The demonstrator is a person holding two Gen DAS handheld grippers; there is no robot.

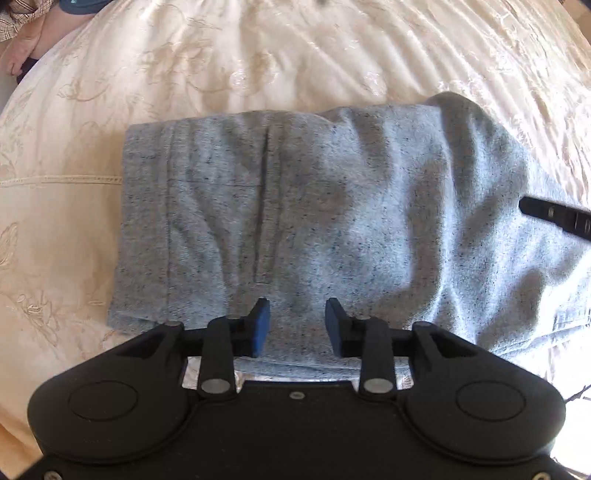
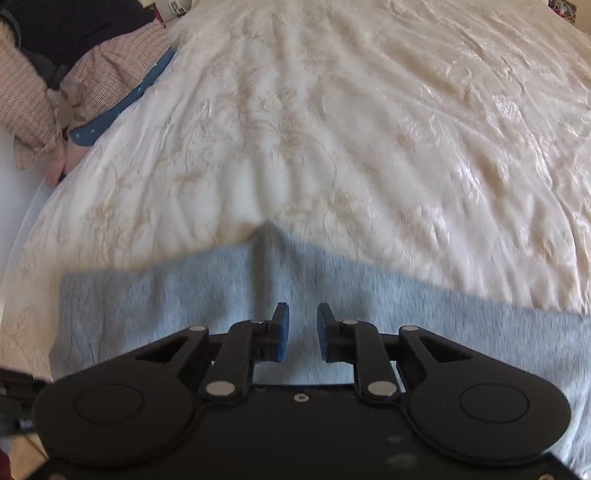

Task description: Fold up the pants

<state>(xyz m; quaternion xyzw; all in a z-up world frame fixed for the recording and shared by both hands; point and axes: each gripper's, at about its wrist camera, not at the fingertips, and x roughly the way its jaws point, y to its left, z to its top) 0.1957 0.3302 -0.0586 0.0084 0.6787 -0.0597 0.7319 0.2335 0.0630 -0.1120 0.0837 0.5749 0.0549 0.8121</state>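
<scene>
Grey speckled pants (image 1: 295, 206) lie folded in a thick stack on the cream bedspread (image 1: 258, 55). The waistband end is at the left; the right side bulges up. My left gripper (image 1: 297, 326) is open and empty, just above the near edge of the stack. My right gripper (image 2: 302, 332) is open and empty over the pants (image 2: 184, 302), which show a raised crease in the right wrist view. One black finger of the right gripper (image 1: 554, 216) shows at the right edge of the left wrist view, resting over the pants.
The embroidered bedspread (image 2: 369, 129) stretches far beyond the pants. A person in a striped shirt (image 2: 33, 99) stands at the bed's left edge, also seen in the left wrist view (image 1: 22, 22).
</scene>
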